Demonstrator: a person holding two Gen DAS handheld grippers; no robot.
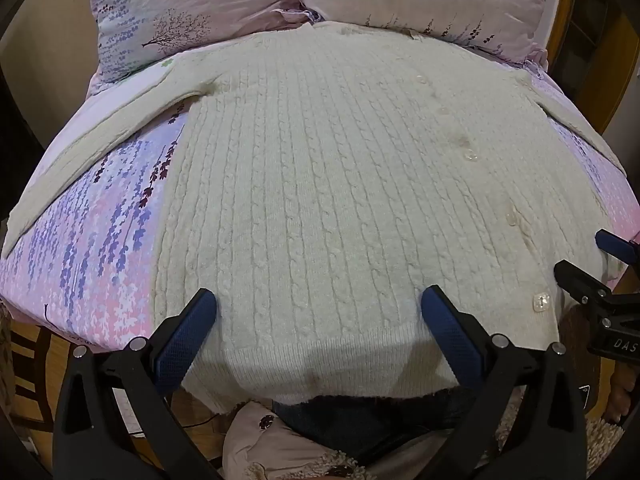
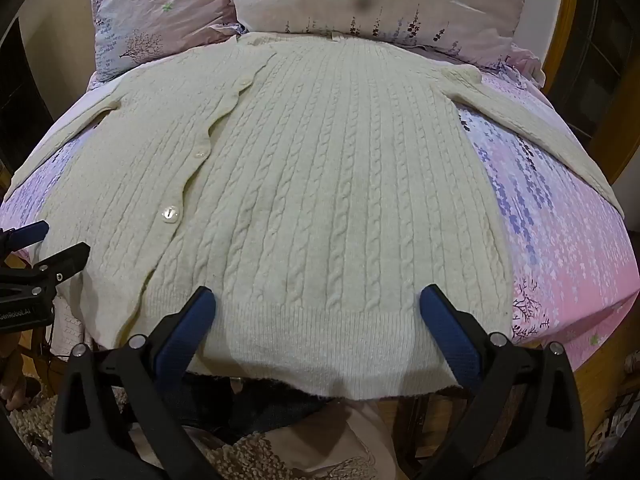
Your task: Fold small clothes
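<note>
Lying flat across floral bedding [image 1: 100, 240], buttoned and face up: cream cardigan [image 1: 320, 200], sleeves spreading to either side, collar reaching toward pillows [image 1: 192, 12] at the far end. Hovering over the hem near the left, jaws gaping wide and gripping nothing: left gripper [image 1: 318, 304]. Hovering likewise further right, spread just as wide, equally empty: right gripper [image 2: 318, 300].

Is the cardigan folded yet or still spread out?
Spread out. The cardigan lies flat, front up and buttoned, on the bed, both sleeves angled out to the sides, hem overhanging the near edge. No fold visible.
</note>
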